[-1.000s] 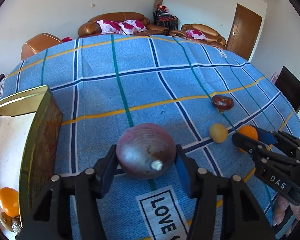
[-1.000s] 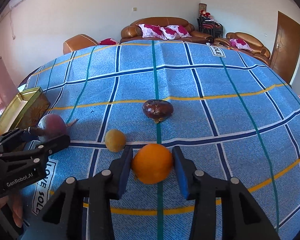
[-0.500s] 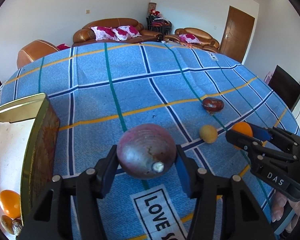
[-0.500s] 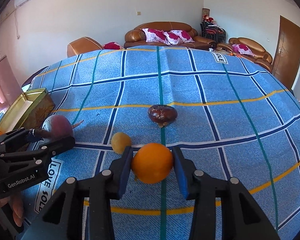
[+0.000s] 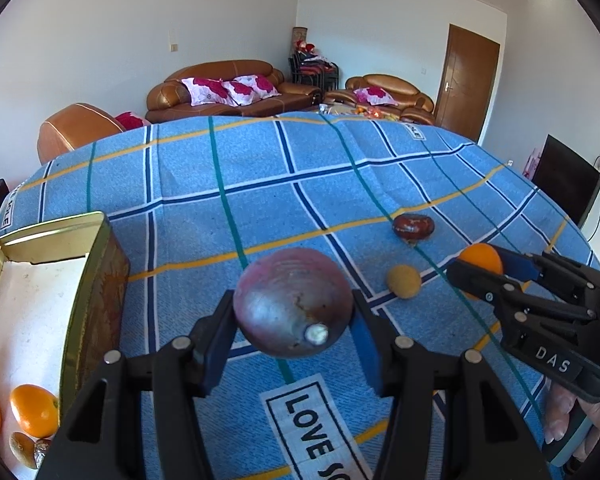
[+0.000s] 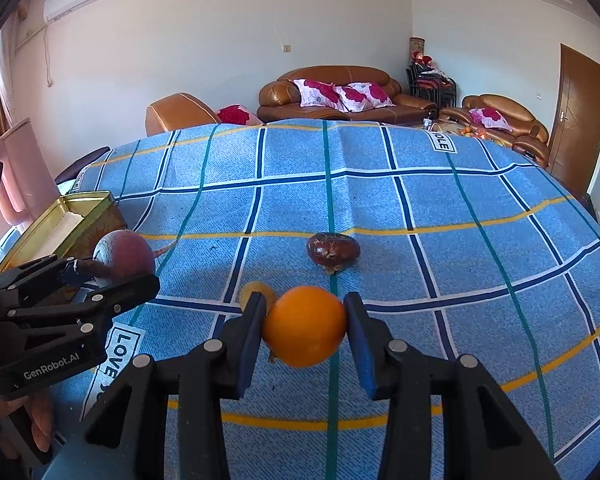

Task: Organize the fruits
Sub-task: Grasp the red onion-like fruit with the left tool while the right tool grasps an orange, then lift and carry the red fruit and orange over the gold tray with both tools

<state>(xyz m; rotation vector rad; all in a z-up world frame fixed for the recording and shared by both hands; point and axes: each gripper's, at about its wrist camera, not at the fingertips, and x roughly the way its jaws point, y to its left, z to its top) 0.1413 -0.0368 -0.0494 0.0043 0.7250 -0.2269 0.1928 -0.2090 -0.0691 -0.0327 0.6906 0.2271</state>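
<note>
Two fruits are in hand at once. Going left to right from the gold tin [image 5: 96,280] at the left edge of the counter [image 5: 260,184]: inside the tin lie at least two oranges [image 5: 34,410] and some smaller pieces — that part looks done. Just right of the tin, the left tool [image 5: 292,336] pinches a purple fruit [image 5: 292,304] clear of the cloth. Further right, the right tool [image 6: 304,336] is pressed onto an orange [image 6: 305,330]. Left to sort, by my reading: a small yellow fruit [image 5: 403,281] just beyond the orange and a dark red fruit [image 6: 333,251] further out. Nothing stands between either tool and the tin — only the tin's own wall to clear.
</note>
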